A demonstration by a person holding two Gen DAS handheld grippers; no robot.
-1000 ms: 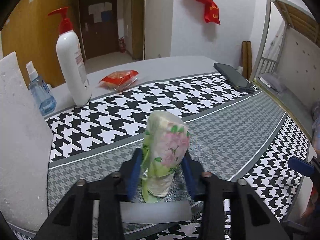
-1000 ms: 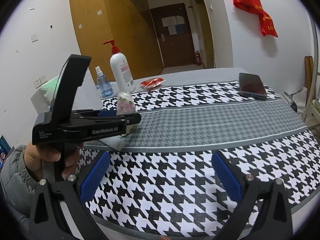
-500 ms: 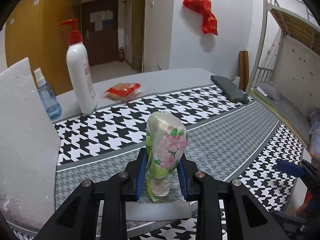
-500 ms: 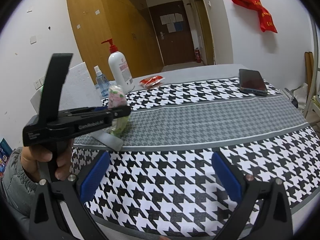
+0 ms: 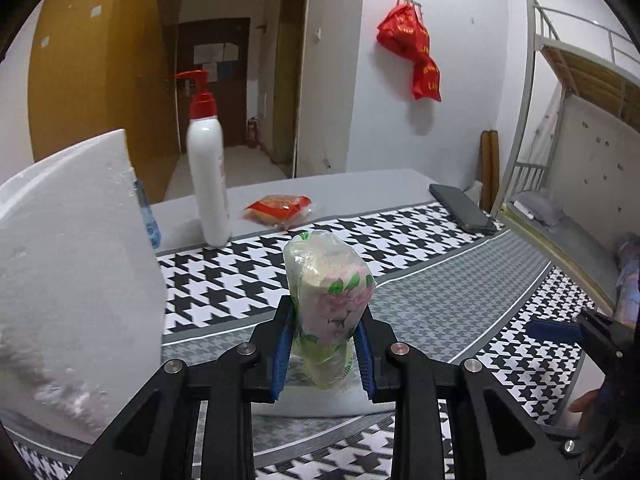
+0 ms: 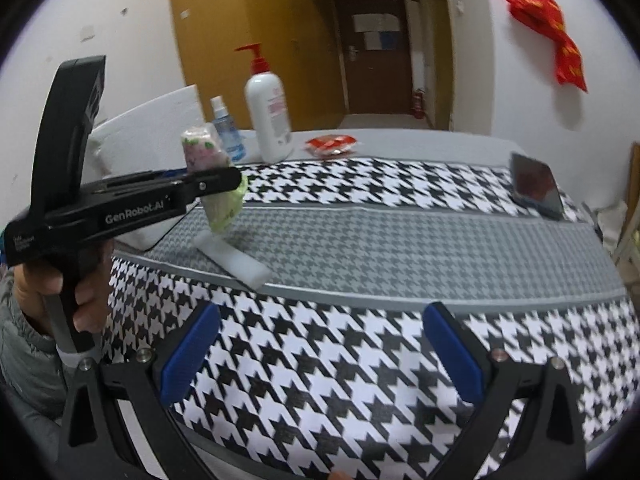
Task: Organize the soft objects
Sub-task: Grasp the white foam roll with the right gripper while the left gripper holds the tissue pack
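Note:
My left gripper (image 5: pixel 323 350) is shut on a tissue pack (image 5: pixel 330 300) in clear floral wrap and holds it upright above the houndstooth tablecloth. In the right wrist view the same tissue pack (image 6: pixel 208 160) hangs lifted in the left gripper (image 6: pixel 224 184), above a flat white foam piece (image 6: pixel 236 260). My right gripper (image 6: pixel 320 350) is open and empty, low over the cloth's near edge. A white foam box (image 5: pixel 68 264) stands at the left.
A white pump bottle (image 5: pixel 208 172), a small spray bottle (image 6: pixel 226 132) and a red snack packet (image 5: pixel 280 206) stand at the table's far side. A black phone (image 5: pixel 460 208) lies at the far right. A bunk bed frame (image 5: pixel 568 128) is beyond the table.
My left gripper closed on the tissue pack and lifted it off the cloth, rising and tilting up. The right gripper stayed open and shifted slightly.

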